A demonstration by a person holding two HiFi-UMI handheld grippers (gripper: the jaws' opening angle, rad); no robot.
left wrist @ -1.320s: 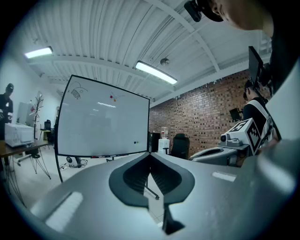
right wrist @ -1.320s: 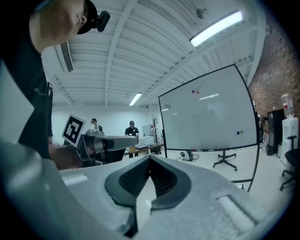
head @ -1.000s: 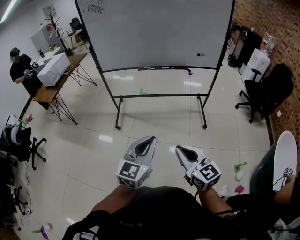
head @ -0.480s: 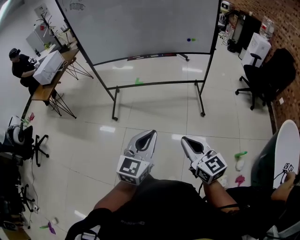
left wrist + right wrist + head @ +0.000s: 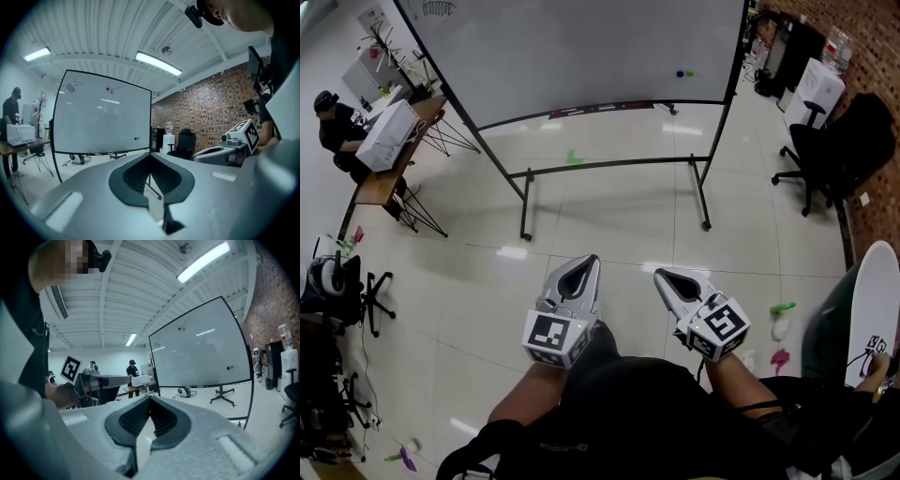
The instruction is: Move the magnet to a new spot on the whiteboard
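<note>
grey left gripper [image 5: 586, 261] and right gripper [image 5: 661, 275] both closed, empty. small blue round magnet [image 5: 680, 72] at one o'clock on large white whiteboard [image 5: 581, 47], well apart. risk: grabbing green magnet [image 5: 689, 72] too, lying just beside.

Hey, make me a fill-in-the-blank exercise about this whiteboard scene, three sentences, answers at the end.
The blue magnet sits next to a ____ one, low at the right of the whiteboard.
The left gripper and the right gripper both have their jaws ____, holding nothing.
The wall behind the black office chair is made of ____.
Missing words: green; shut; brick.
</note>
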